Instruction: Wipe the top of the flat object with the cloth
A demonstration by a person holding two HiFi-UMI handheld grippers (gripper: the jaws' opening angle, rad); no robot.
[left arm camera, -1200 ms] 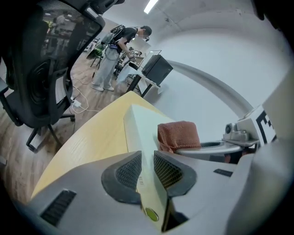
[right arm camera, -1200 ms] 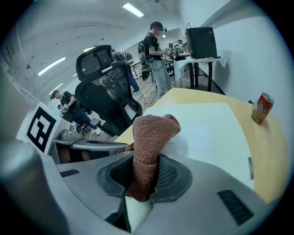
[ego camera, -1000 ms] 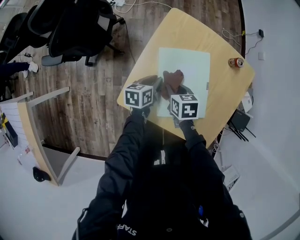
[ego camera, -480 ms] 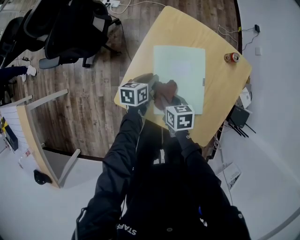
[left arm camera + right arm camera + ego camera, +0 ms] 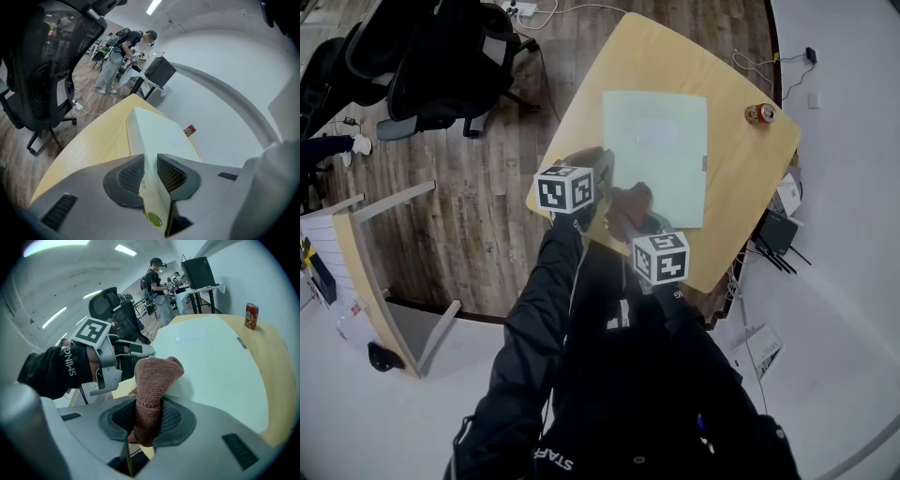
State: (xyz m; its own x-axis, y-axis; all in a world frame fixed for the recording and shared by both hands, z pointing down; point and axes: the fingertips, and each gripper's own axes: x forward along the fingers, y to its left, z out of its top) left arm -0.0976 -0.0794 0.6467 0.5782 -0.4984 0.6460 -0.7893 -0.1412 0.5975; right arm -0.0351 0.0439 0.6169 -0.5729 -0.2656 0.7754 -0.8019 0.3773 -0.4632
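A pale green flat board [image 5: 656, 155] lies on the round wooden table [image 5: 741, 169]. My left gripper [image 5: 598, 183] is shut on the board's near left edge [image 5: 149, 176], pinching it between both pads. My right gripper [image 5: 636, 217] is shut on a reddish-brown cloth [image 5: 628, 203]. In the right gripper view the cloth [image 5: 152, 383] sticks up from between the jaws and its free end rests on the board's near edge [image 5: 211, 362]. The left gripper [image 5: 110, 359] shows in that view just left of the cloth.
A red drink can [image 5: 758, 113] stands at the table's far right, also the can [image 5: 251, 316] in the right gripper view. Black office chairs [image 5: 441, 56] stand on the wood floor to the left. A person [image 5: 159, 282] stands at desks far behind.
My right gripper has drawn the cloth back toward me, from the board's near-middle to its near edge. The left gripper stays on the board's edge.
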